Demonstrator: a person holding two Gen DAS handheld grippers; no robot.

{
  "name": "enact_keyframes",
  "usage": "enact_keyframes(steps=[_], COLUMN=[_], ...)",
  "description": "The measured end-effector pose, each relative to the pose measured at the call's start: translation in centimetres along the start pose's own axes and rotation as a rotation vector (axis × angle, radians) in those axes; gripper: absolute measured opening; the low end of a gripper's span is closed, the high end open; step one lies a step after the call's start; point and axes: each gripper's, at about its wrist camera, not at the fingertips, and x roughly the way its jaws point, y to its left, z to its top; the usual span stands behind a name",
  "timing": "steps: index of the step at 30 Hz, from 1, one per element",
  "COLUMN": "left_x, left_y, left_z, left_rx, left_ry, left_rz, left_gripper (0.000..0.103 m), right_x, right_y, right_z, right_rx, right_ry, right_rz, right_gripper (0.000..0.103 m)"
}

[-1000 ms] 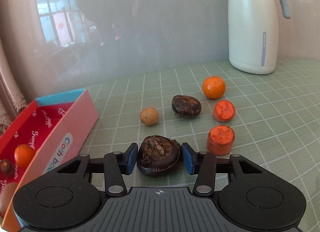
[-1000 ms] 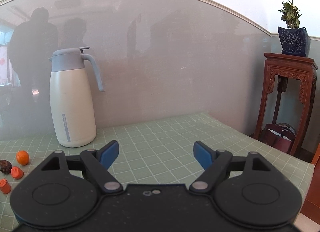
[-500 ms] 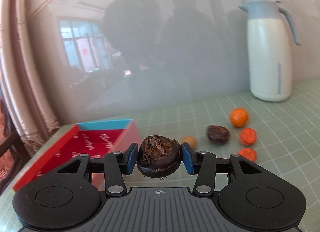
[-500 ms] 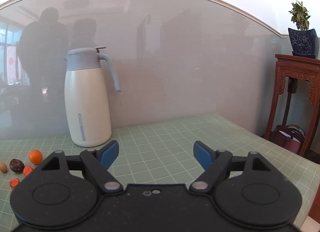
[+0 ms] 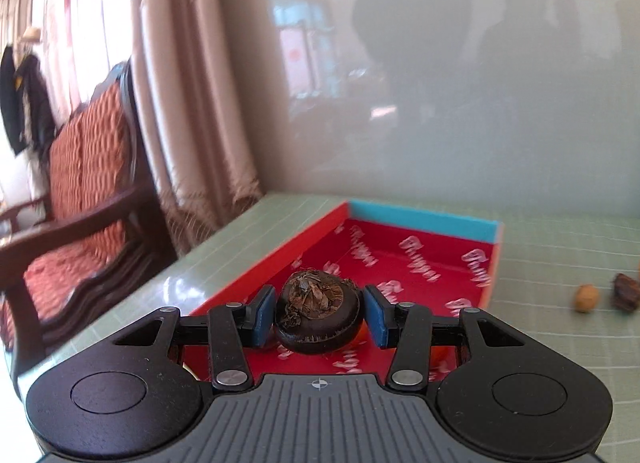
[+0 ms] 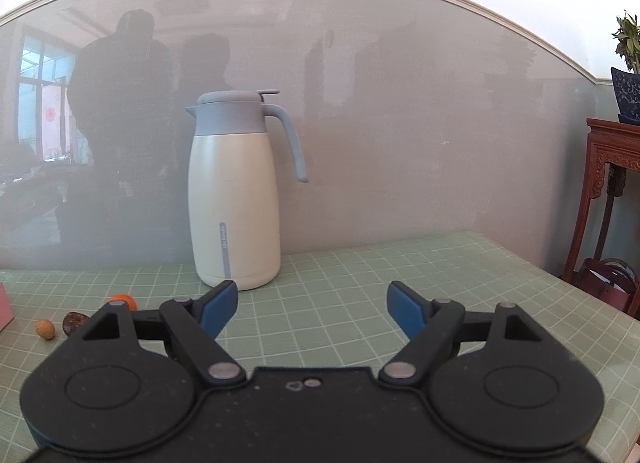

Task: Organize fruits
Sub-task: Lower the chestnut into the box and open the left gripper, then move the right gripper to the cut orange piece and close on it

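Jaws of left gripper (image 5: 319,317) clamped on dark fruit (image 5: 319,315), poised above red box (image 5: 420,259). Jaws of right gripper (image 6: 310,309) spread wide, empty, over bench (image 6: 360,283). Best lowered close to box floor before release, clear of walls.

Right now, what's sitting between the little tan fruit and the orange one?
In the right wrist view, a dark brown fruit lies between the tan fruit and the orange.

Left tool (image 5: 319,316) carried chestnut (image 5: 319,318) seemingly above box (image 5: 404,255).
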Motion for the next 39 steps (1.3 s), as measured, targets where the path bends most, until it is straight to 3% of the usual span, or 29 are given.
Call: enact_keyframes(steps=[7, 13, 14, 15, 17, 24, 27, 29, 36, 39], left_x=[3.7, 3.5, 3.4, 3.1, 2.4, -1.0, -3.0, -4.1, -6.3, -7.0], left_y=[2.5, 2.4, 2.4, 2.4, 2.5, 4.6, 6.1, 6.8, 10.0, 11.8], left_z=[-0.6, -0.7, -0.7, -0.7, -0.6, -0.6, -0.9, -1.3, -3.6, -4.3], left_rx=[-0.09, -0.068, -0.068, -0.074, -0.076, -0.121, -0.148, -0.139, -0.151, -0.184], left_ry=[0.138, 0.132, 0.127, 0.124, 0.094, 0.033, 0.001, -0.021, 0.017, 0.019], left_rz=[0.01, 0.028, 0.027, 0.034, 0.046, 0.055, 0.086, 0.117, 0.179, 0.216], left_gripper=[0.047, 0.05, 0.058, 0.076, 0.084, 0.085, 0.095, 0.095, 0.095, 0.095], right_x=[0.0, -0.1, -0.1, -0.2, -0.2, 0.0, 0.2, 0.5, 1.2, 1.8], right_y=[2.1, 3.3, 3.5, 3.7, 4.1, 5.4, 6.6, 7.6, 11.8, 13.2], right_z=[0.1, 0.1, 0.1, 0.0, 0.0, -0.2, -0.5, -0.9, -2.0, -2.4], right_rx=[-0.025, -0.035, -0.038, -0.04, -0.046, -0.061, -0.079, -0.093, -0.158, -0.169], right_ry=[0.003, 0.005, 0.006, 0.006, 0.006, 0.026, 0.053, 0.087, 0.181, 0.225], right_rz=[0.035, 0.063, 0.067, 0.072, 0.078, 0.127, 0.173, 0.214, 0.357, 0.399], right_gripper=[0.082, 0.082, 0.082, 0.082, 0.082, 0.082, 0.082, 0.081, 0.078, 0.071])
